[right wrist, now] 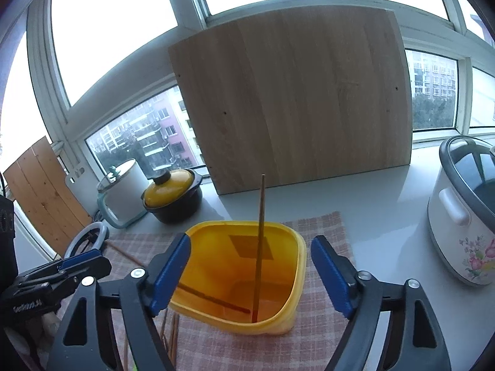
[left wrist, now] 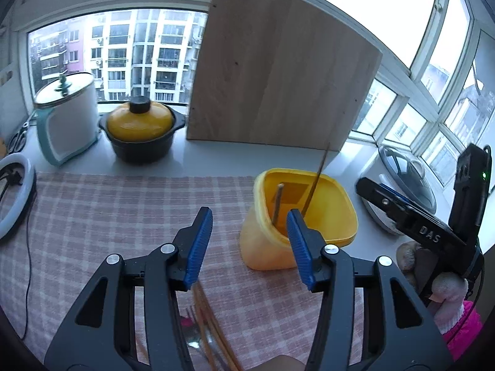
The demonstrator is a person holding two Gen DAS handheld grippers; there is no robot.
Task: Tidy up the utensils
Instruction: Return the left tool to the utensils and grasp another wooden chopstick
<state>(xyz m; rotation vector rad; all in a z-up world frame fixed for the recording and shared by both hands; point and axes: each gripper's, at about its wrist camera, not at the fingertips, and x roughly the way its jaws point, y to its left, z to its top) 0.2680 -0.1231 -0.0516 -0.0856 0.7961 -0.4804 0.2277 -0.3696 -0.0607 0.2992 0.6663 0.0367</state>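
Standing on the checked cloth [right wrist: 321, 225], the yellow container [right wrist: 216, 315] holds two chopsticks: one chopstick [right wrist: 260, 247] leans nearly upright against its near wall, its tip rising above the rim, and a second chopstick [right wrist: 213, 300] lies slanted low across the inside. The right gripper [right wrist: 247, 275] hovers just above the container with its jaws spread wide to either side of the rim, gripping nothing. The left gripper [left wrist: 249, 244] hangs just left of the container, its jaws partly apart and empty, the right pad overlapping the container's near rim in the left wrist view. Below that gripper, nearer than the container, a bundle of loose chopsticks [left wrist: 213, 337] lies on the cloth alongside what may be a fork [left wrist: 193, 330], too blurred to be sure. Behind the container a wooden board [right wrist: 297, 99] leans against the window; a yellow-lidded pot [left wrist: 140, 130] sits far to the container's left, a rice cooker [right wrist: 464, 216] to its right.
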